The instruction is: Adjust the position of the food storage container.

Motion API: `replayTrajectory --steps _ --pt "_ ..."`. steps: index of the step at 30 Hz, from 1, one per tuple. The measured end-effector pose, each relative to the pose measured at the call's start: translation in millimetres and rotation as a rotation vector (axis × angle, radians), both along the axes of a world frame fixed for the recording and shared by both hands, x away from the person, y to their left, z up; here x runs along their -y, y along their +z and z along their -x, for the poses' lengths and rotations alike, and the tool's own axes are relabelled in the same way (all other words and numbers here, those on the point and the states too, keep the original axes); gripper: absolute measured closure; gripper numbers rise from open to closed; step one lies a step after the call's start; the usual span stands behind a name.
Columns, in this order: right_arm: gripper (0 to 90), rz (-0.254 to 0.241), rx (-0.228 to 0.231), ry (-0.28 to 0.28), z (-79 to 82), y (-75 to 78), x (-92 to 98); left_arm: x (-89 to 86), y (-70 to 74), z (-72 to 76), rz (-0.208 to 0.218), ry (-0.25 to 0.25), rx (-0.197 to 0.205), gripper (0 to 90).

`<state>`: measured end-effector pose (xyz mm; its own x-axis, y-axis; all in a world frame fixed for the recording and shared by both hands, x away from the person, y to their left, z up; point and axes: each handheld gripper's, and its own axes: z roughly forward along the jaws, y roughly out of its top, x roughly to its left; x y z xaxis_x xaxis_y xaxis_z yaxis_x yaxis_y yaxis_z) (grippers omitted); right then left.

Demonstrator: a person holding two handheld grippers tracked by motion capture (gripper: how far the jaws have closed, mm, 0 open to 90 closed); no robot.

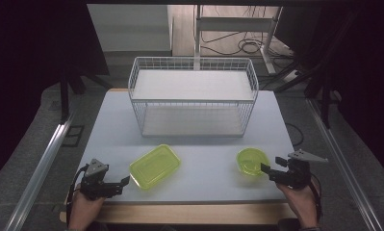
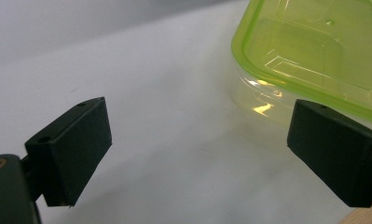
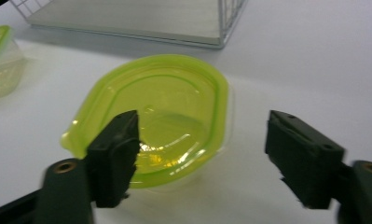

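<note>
While both containers sit untouched on the pale table (image 1: 199,185), a person's two handheld grippers close in from the bottom of the high view. At lower left, the left gripper (image 1: 123,184) has its jaws spread wide with nothing between them, pointing toward the rectangular green-lidded container (image 1: 155,166) just right of it; in the left gripper view that container (image 2: 314,51) fills the upper right corner, beside one jaw but apart from it. At lower right, the right gripper (image 1: 266,172) stands released too, its jaws parted at the edge of the round green-lidded container (image 1: 252,160). In the right gripper view the round container (image 3: 155,116) lies centre frame, one jaw overlapping its near rim in the picture, the other well off to the right over bare table; whether that jaw touches the lid cannot be told.

Judged from these positions, the work is at its opening step: nothing gripped, nothing lifted, and the two-tier white wire rack (image 1: 193,96) at upper centre has both shelves bare. If the containers are bound for it, all the carrying remains.

Open tabletop separates the containers from the rack's front, leaving a free path forward. Both containers sit near the table's bottom edge, the left gripper at its lower left corner.
</note>
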<state>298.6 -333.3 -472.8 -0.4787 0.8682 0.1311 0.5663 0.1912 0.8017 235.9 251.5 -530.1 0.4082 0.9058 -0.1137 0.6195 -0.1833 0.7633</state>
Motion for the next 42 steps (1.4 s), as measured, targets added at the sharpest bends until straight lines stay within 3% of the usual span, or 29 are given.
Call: replayTrajectory --steps 1,12,18,22,29,42 --pt "31.4 0.000 0.000 0.000 0.0 0.0 0.0 -0.2 -0.2 0.0 0.003 0.002 0.001 6.0" --pt "75.1 0.035 0.036 0.144 5.3 15.7 -26.9 0.2 -3.0 -0.2 -0.048 0.007 0.034 7.0" --pt "84.9 0.044 0.024 0.213 2.5 17.5 -41.3 0.8 -3.7 -0.4 -0.062 0.005 0.031 7.2" --pt "86.0 0.057 0.018 0.278 -3.0 17.8 -60.7 -0.4 -3.0 0.5 -0.053 0.008 0.030 8.9" --pt "86.1 0.077 0.013 0.331 -7.2 16.7 -79.1 -3.1 -1.9 2.3 -0.044 0.019 0.026 10.0" --pt "88.4 0.137 -0.030 0.361 -18.0 -1.1 -91.5 -6.2 -7.1 -0.9 -0.038 0.004 0.035 7.7"
